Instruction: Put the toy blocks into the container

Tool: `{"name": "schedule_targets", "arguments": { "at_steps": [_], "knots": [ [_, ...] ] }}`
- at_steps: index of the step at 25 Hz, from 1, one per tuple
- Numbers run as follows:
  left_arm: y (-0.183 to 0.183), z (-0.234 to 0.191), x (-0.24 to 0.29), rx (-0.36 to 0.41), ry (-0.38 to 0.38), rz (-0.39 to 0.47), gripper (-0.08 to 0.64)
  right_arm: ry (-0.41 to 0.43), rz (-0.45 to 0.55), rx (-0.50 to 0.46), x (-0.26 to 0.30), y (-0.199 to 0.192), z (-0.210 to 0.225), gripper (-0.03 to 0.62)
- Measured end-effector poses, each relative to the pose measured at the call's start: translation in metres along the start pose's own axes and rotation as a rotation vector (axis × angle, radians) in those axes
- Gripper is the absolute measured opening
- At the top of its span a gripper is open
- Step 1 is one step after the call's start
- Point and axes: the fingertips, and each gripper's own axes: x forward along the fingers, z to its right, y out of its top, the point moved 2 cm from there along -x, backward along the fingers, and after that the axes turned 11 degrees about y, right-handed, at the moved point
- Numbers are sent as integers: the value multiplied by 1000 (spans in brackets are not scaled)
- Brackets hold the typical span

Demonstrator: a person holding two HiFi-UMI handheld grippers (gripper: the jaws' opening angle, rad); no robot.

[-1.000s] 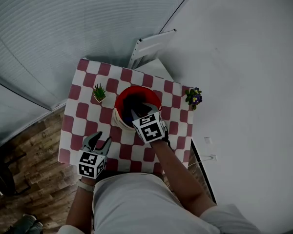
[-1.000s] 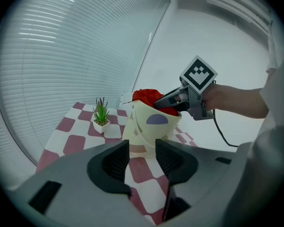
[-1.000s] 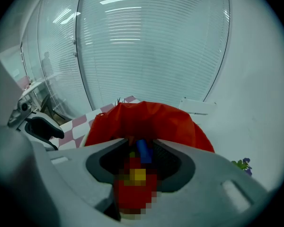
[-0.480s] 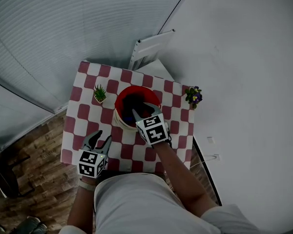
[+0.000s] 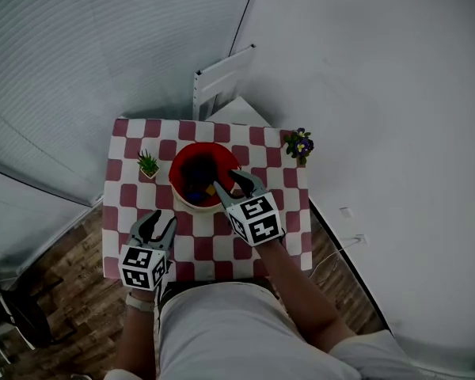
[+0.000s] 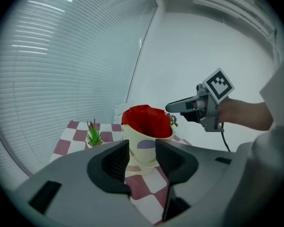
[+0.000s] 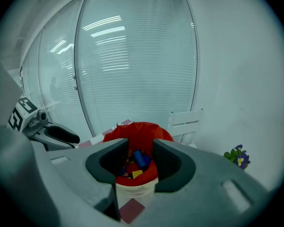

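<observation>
Right gripper [image 7: 141, 149]: jaws partly open, nothing held. The bucket [image 7: 135, 191] sat just ahead of and below them. The blocks [image 7: 141, 160] lay inside it on the red liner, with blue, yellow and red pieces in a loose pile framed in the gap between the jaws.

Left gripper [image 6: 142, 151]: jaws also apart and empty. It hung low over the cloth [image 5: 119, 212], with the bucket further ahead of it, not touching.

No loose block showed on the cloth near either pair of jaws, so the job looked done or nearly so. The plant [image 5: 148, 165] was ahead-left of the left jaws, and the flowers [image 5: 299, 143] ahead-right of the right jaws, both clear of the bucket.

Handling, as a guess: the blocks looked small, light and rigid, with smooth faces that could be slippery. They were not fragile, so a drop into the bucket would do no harm. A block would be best pinched across two flat opposite faces, near the middle. A round piece would be taken across its width, since it could squirt out if pinched off-centre. The bucket seemed light and could tip if its rim were knocked.
</observation>
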Motion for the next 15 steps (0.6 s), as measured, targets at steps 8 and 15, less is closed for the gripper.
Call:
{"name": "schedule_targets", "arguments": {
  "at_steps": [8, 15],
  "knots": [
    [31, 25, 0, 57, -47, 49, 169, -24, 134, 59, -44, -3, 5, 147],
    [56, 43, 0, 88, -98, 97, 169, -53, 200, 97, -73, -11, 5, 147]
  ]
}}
